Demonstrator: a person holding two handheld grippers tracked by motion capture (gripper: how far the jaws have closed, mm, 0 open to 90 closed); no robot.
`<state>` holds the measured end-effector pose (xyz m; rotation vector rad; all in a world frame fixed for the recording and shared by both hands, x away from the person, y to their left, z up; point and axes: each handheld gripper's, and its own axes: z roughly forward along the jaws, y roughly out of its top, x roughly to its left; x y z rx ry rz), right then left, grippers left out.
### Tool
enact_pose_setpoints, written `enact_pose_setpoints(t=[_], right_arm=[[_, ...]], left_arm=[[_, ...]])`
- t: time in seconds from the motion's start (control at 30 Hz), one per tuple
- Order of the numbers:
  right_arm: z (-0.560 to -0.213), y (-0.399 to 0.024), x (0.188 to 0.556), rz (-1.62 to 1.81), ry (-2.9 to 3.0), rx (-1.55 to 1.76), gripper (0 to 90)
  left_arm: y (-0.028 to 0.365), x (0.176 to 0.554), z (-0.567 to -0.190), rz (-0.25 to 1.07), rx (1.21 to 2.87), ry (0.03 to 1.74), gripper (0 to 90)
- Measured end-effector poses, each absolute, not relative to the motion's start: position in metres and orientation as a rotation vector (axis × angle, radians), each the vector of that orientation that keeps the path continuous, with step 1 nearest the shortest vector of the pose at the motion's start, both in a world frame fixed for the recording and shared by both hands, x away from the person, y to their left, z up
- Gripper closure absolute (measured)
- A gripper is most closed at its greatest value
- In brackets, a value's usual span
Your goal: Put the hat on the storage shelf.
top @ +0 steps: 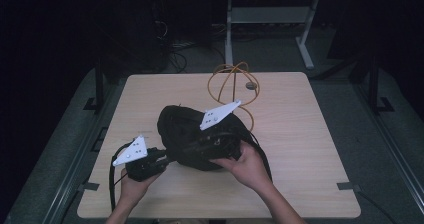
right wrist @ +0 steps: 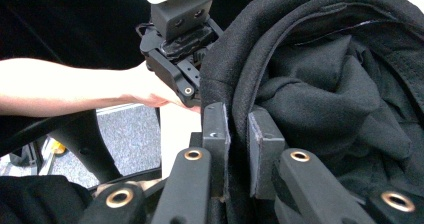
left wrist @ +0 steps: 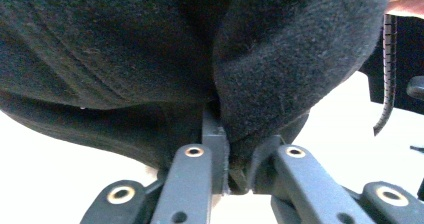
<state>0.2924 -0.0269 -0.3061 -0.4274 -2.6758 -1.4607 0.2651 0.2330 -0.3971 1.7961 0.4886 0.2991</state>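
A: Nearest to the front edge of the table (top: 300, 194) is the left gripper (top: 159, 160), low at the front left. What are its jaws doing?

B: They are pressed together on a fold of the black garment (top: 192, 134). In the left gripper view the thick cloth (left wrist: 280, 74) bulges out just above the pads, so the bite is only on the border of the fold.

A: And the right gripper (top: 200, 145)?

B: It is a little further in, over the middle of the pile. In the right gripper view its two pads stand close together with the rim of the cloth (right wrist: 240, 84) squeezed between them. So both are pinching the garment, which lies bunched near the middle of the table, somewhat toward the front.

A: What could go wrong?

B: I think the grips are shallow. If the hands pull apart quickly, the thick fold may slip out of one pair of pads, and the cloth will drop back in a heap.

A: Anything behind it?

B: Yes, an orange cable (top: 235, 91) loops just behind the garment, toward the far edge. If the cloth is dragged backward, it may catch the loops and pull them along.
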Motion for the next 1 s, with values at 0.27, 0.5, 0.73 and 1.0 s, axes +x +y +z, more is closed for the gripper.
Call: enact_pose_setpoints(t=[0.27, 0.5, 0.73, 1.0], right_arm=[[-0.302, -0.034, 0.295, -1.505, -2.668, -0.472, 75.9], [-0.292, -0.04, 0.295, -1.581, -2.65, -0.492, 70.0], [-0.291, -0.054, 0.293, -1.615, -2.677, -0.528, 53.4], [-0.303, -0.088, 0.289, -1.629, -2.749, -0.602, 42.6]], left_arm=[[0.237, 0.264, -0.375, 0.345, 1.787, 0.484, 85.0], [0.239, 0.265, -0.332, 0.445, 1.793, 0.448, 85.4], [0.245, 0.272, -0.301, 0.491, 1.82, 0.462, 85.6], [0.247, 0.28, -0.287, 0.503, 1.851, 0.451, 85.6]])
